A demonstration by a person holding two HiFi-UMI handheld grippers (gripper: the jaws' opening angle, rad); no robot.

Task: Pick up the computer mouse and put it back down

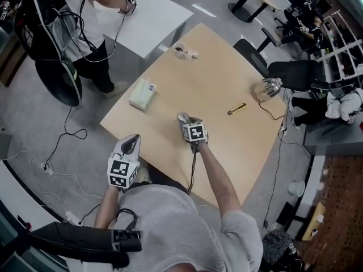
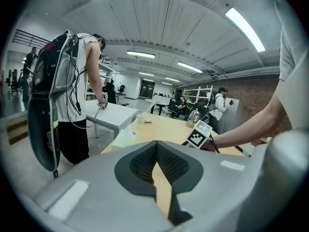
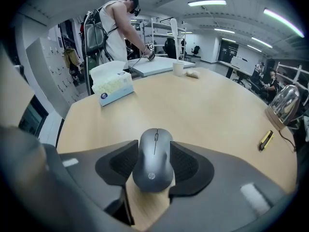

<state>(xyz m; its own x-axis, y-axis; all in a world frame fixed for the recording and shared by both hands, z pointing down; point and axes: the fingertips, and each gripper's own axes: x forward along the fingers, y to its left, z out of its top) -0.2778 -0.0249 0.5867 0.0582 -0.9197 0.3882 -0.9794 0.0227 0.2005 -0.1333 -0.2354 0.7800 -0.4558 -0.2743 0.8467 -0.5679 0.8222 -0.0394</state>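
A grey computer mouse (image 3: pixel 154 161) lies on the light wooden table (image 3: pixel 203 105), near its front edge. My right gripper (image 3: pixel 153 164) points steeply down over it, and the mouse sits between the two dark pads (image 3: pixel 123 162). The pads stand close along its sides and I see no squeeze, so the jaws are open. In the head view the mouse (image 1: pixel 182 117) shows just ahead of the right gripper (image 1: pixel 185 122). My left gripper (image 1: pixel 131 143) hangs off the table's front left edge, shut with nothing in it; its tips (image 2: pixel 157 146) meet.
A tissue box (image 1: pixel 142 94) lies at the table's left, a cup (image 1: pixel 180 50) at the far edge, a gold pen-like object (image 1: pixel 237 108) and a glass dome (image 1: pixel 266 88) to the right. A person (image 1: pixel 85 16) stands at a white table (image 1: pixel 150 21) beyond.
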